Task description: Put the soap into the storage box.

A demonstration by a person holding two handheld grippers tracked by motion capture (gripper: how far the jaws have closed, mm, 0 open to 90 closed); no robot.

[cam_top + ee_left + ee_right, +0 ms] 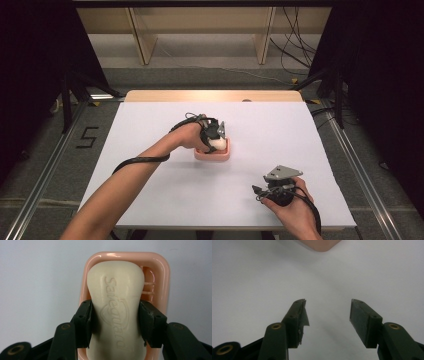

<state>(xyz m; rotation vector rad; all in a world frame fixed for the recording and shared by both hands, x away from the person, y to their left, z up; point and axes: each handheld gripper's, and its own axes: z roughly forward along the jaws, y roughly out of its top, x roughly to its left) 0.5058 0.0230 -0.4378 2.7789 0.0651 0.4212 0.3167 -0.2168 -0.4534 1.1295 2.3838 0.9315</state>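
Two tongs working over a white tabletop (pixel 150 200).
Left tongs (pixel 115 315) are clamping a cream soap (pixel 116 297) lying in the pink dish (pixel 222 156) at frame centre; right tongs (pixel 328 315) are gaping apart, hovering at lower right.

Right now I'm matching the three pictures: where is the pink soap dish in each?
High view: pink soap dish at table centre, under the left tool.
Left gripper view: centre, around the soap bar.
Right gripper view: top edge.
Shared landmark: the white tabletop.
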